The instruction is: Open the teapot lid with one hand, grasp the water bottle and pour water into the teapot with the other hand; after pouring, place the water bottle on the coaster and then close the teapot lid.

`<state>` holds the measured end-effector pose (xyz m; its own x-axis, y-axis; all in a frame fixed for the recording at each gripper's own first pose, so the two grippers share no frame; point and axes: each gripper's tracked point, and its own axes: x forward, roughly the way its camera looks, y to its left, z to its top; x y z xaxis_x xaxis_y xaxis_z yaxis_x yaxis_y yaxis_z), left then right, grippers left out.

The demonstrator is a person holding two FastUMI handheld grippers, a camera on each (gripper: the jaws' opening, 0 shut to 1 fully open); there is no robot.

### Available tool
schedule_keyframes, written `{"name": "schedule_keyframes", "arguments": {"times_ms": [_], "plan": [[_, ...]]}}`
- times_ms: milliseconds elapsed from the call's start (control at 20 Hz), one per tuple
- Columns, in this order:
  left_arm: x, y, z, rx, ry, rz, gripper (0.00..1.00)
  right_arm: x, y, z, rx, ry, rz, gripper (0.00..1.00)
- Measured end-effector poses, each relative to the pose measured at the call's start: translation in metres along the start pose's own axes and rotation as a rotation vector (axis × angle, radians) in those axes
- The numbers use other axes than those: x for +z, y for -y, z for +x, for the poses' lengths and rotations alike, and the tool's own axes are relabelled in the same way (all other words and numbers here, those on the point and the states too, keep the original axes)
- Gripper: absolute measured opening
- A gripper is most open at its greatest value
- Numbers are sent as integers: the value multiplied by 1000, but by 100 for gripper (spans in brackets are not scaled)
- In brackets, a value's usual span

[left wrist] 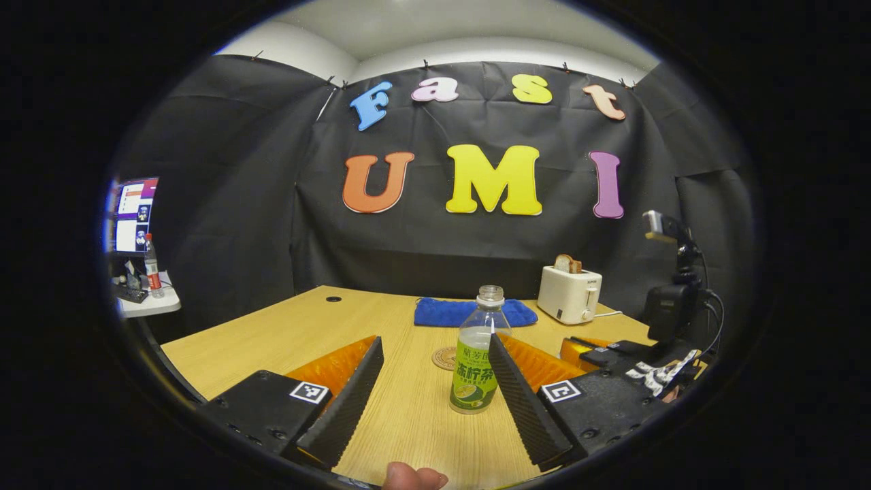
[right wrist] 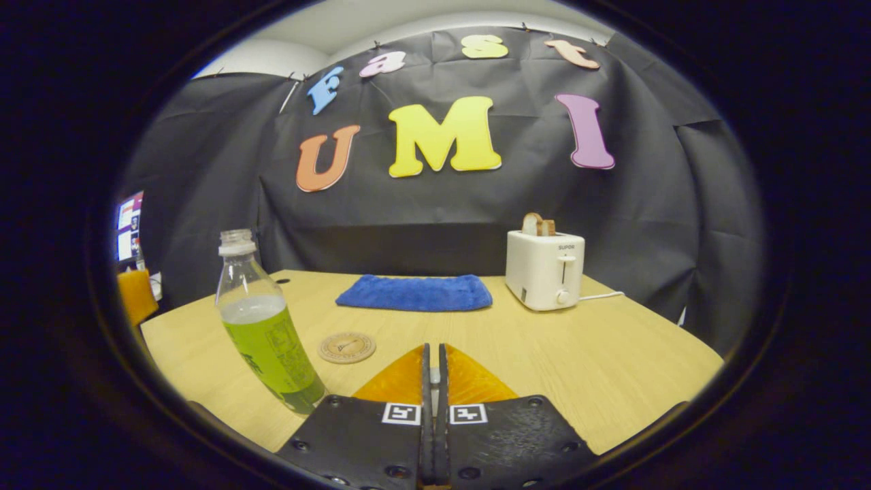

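A clear water bottle (left wrist: 474,361) with a green label and no cap stands upright on the wooden table (left wrist: 286,333). My left gripper (left wrist: 434,340) is open around it; the bottle sits close against the right-hand finger (left wrist: 524,391), with a wide gap to the other. A round wooden coaster (left wrist: 446,357) lies just behind the bottle. In the right gripper view the bottle (right wrist: 265,333) is at the left and the coaster (right wrist: 346,347) just ahead. My right gripper (right wrist: 433,350) is shut with nothing between its fingers, low over the table. It also appears to the right of the bottle (left wrist: 573,346).
A folded blue cloth (right wrist: 415,292) lies at the back of the table, and a white toaster (right wrist: 544,269) with bread in it stands to its right. A side shelf (left wrist: 146,303) with a bottle and a screen is off the table's left edge.
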<state>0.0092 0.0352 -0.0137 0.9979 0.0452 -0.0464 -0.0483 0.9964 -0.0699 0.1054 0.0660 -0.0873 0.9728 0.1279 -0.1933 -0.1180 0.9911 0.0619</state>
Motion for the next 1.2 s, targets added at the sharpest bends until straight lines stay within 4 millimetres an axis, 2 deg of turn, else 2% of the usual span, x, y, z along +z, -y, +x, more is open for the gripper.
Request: {"name": "schedule_keyframes", "arguments": {"times_ms": [150,350,550,900,1050,1200], "plan": [[-22,7,8,-12,-54,-2,98,12,10,-10,11,13,13,1],[-45,31,19,-66,-121,-39,98,11,23,-24,30,-8,12,1],[-67,44,38,-84,-169,-12,98,21,35,-40,35,15,16,1],[-88,50,71,-73,-203,29,98,19,46,-50,46,20,22,1],[-93,44,78,-54,-222,42,98,22,50,-52,49,27,19,1],[-99,43,83,-44,-245,62,90,21,51,-54,57,21,7,0]]}}
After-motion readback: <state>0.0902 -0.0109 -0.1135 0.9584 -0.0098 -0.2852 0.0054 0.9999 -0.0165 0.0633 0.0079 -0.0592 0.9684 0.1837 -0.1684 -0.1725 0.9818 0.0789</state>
